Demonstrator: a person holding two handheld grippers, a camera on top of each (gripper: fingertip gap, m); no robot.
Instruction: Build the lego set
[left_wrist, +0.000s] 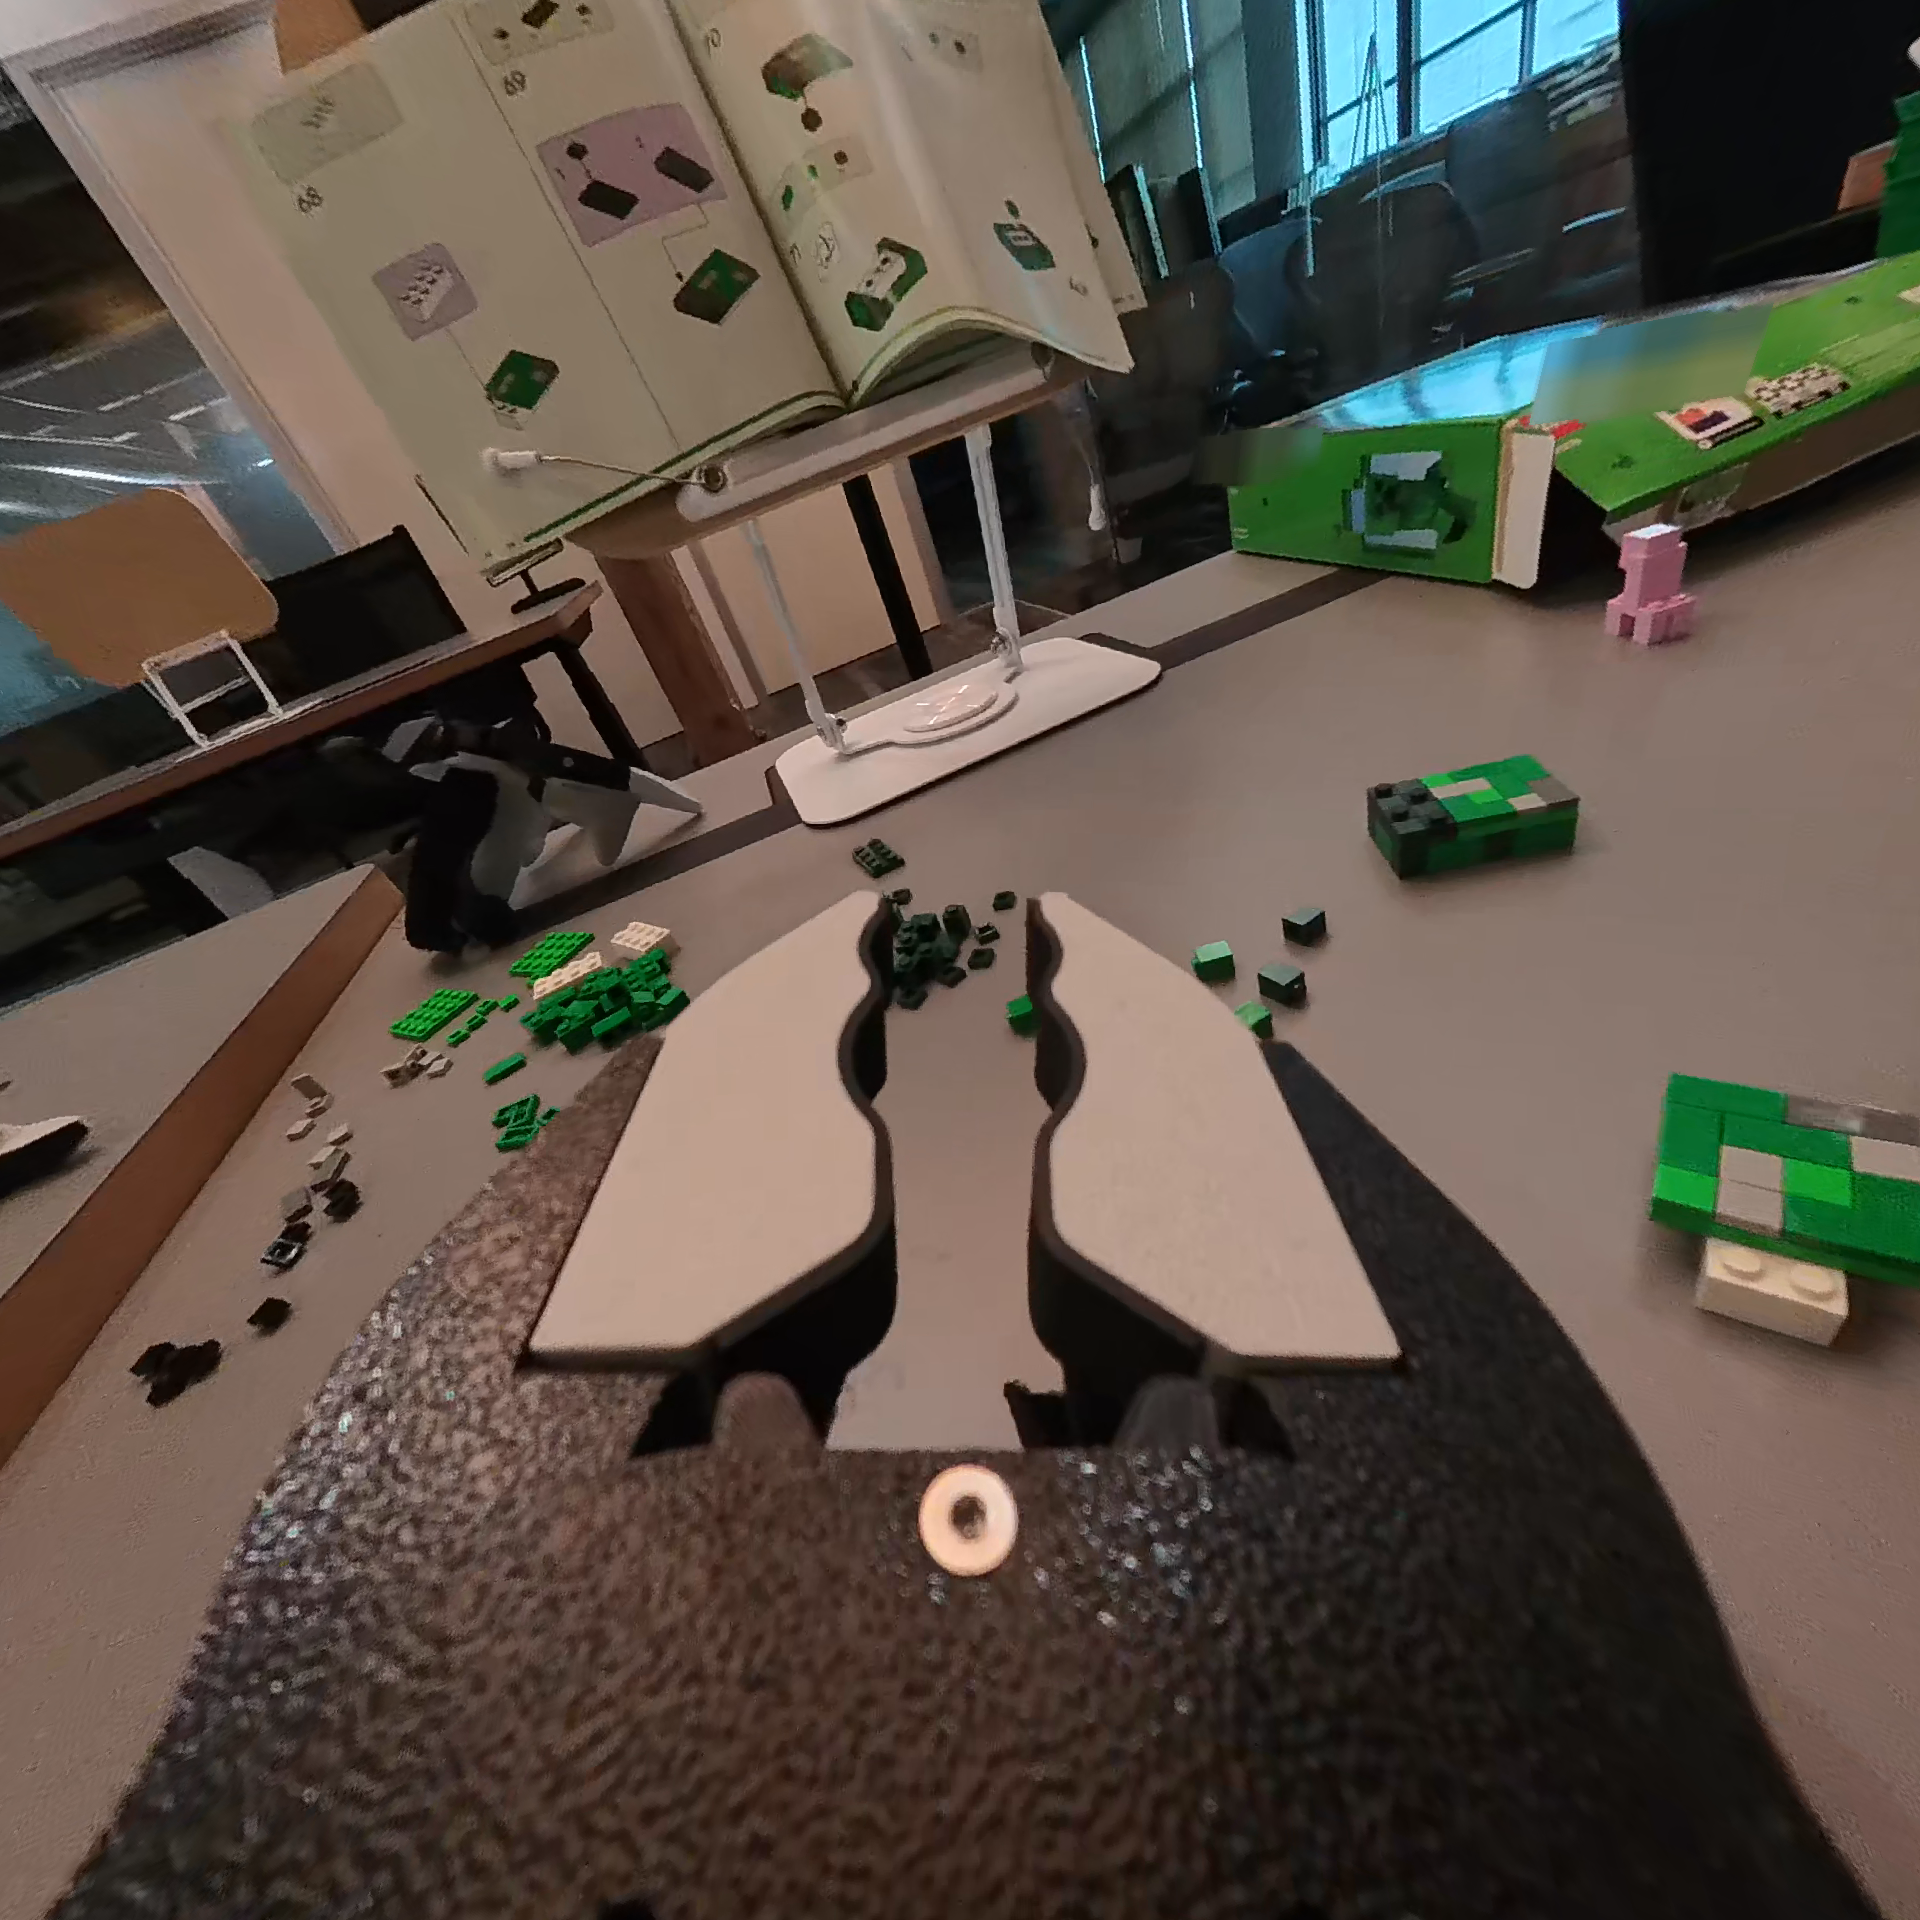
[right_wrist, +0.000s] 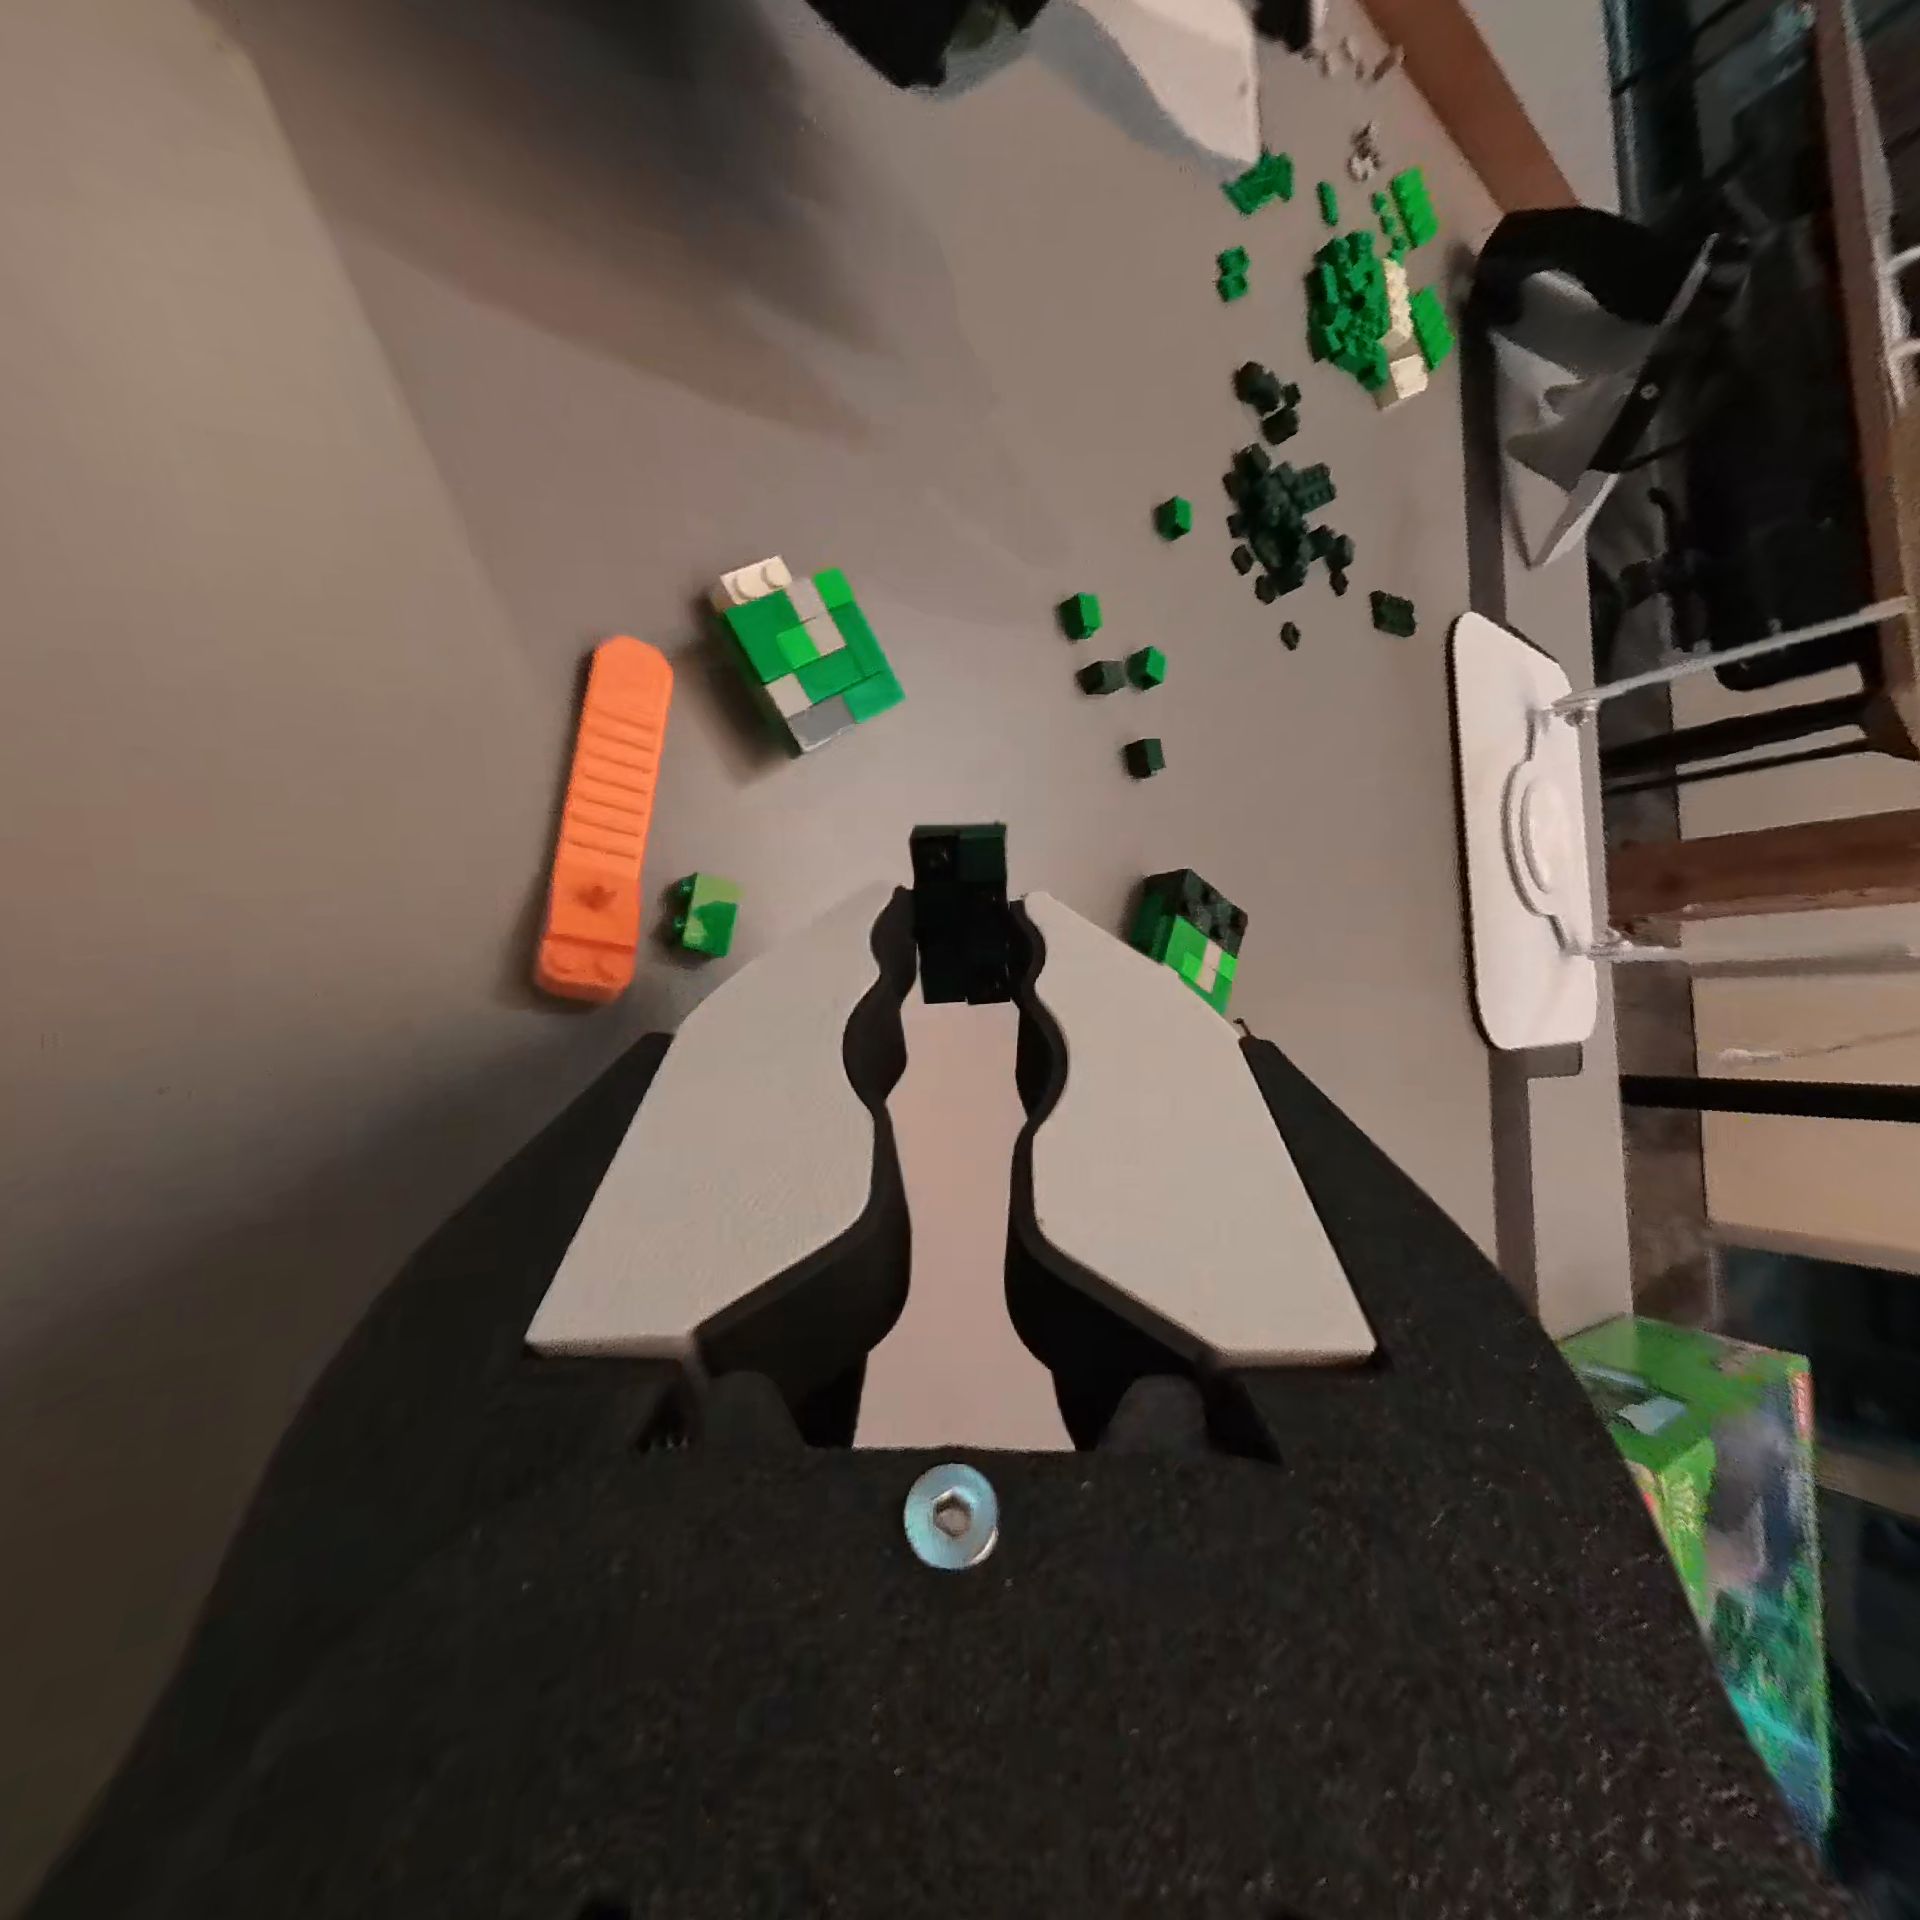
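Observation:
My right gripper (right_wrist: 961, 916) is shut on a dark green brick stack (right_wrist: 958, 862) and holds it above the grey table. A green and dark green block (right_wrist: 1190, 935) lies just right of it, and a small bright green piece (right_wrist: 704, 912) lies to its left. My left gripper (left_wrist: 956, 914) is open and empty, its tips just short of a pile of dark green pieces (left_wrist: 935, 945). A green and grey build on a white brick (left_wrist: 1787, 1174) lies at the right; it also shows in the right wrist view (right_wrist: 810, 660). The green block (left_wrist: 1475, 816) lies farther back.
An open instruction book (left_wrist: 665, 208) sits on a white stand (left_wrist: 966, 717) at the back. A bright green pile (left_wrist: 603, 1003), grey tiles (left_wrist: 322, 1153) and black pieces (left_wrist: 177, 1366) lie left. An orange brick separator (right_wrist: 608, 821), a pink figure (left_wrist: 1652, 587) and a green box (left_wrist: 1382, 509) are also there. Left tips to right tips: about 20 cm. To the small bright green piece (right_wrist: 704, 912): right tips about 5 cm, left tips about 20 cm. The green block (left_wrist: 1475, 816) sits 11 cm or so from the ends of my right fingers. My right wrist view (right_wrist: 1174, 932) looks at it from another angle.

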